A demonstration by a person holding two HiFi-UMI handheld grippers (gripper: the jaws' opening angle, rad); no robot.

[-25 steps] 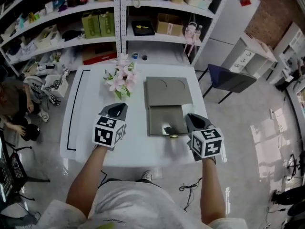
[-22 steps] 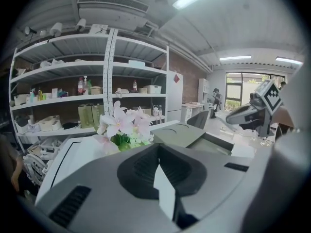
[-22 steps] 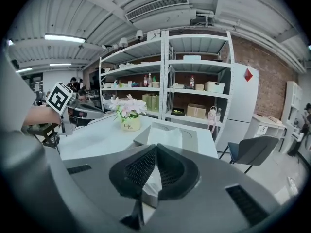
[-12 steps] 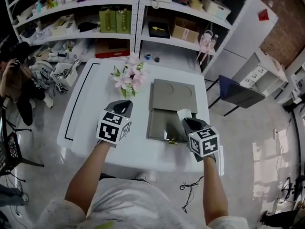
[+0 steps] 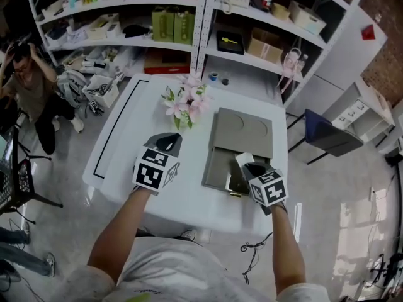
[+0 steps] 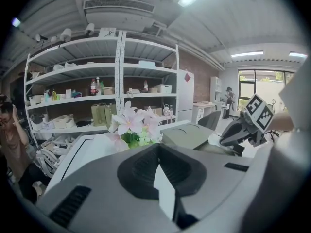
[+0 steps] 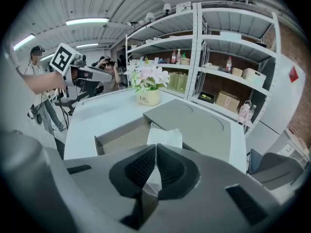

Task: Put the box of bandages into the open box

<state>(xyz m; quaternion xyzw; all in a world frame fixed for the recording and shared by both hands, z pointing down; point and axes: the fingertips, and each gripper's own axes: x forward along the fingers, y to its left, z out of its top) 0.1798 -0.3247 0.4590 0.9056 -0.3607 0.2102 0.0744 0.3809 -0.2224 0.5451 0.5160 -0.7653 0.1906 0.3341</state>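
The box of bandages [image 5: 243,161] is small and white, and my right gripper [image 5: 254,168] is shut on it. I hold it over the right side of the open grey box [image 5: 222,172], whose lid [image 5: 243,129] lies flat just behind. The right gripper view has the white box [image 7: 164,137] sticking out past my right gripper [image 7: 155,150], above the grey box's inside [image 7: 122,133]. My left gripper [image 5: 166,143] hovers over the white table [image 5: 132,137] left of the grey box, shut and holding nothing. The left gripper view has my left gripper [image 6: 156,147] pointing at the flowers.
A pot of pink flowers [image 5: 184,102] stands on the table behind the left gripper. Full shelves [image 5: 189,17] run along the far side. A person [image 5: 30,80] crouches at the far left, and a dark chair [image 5: 330,137] stands on the right.
My right gripper has carried the white box a little over the grey box's right side. The head camera has shifted; the left gripper keeps its place over the table.
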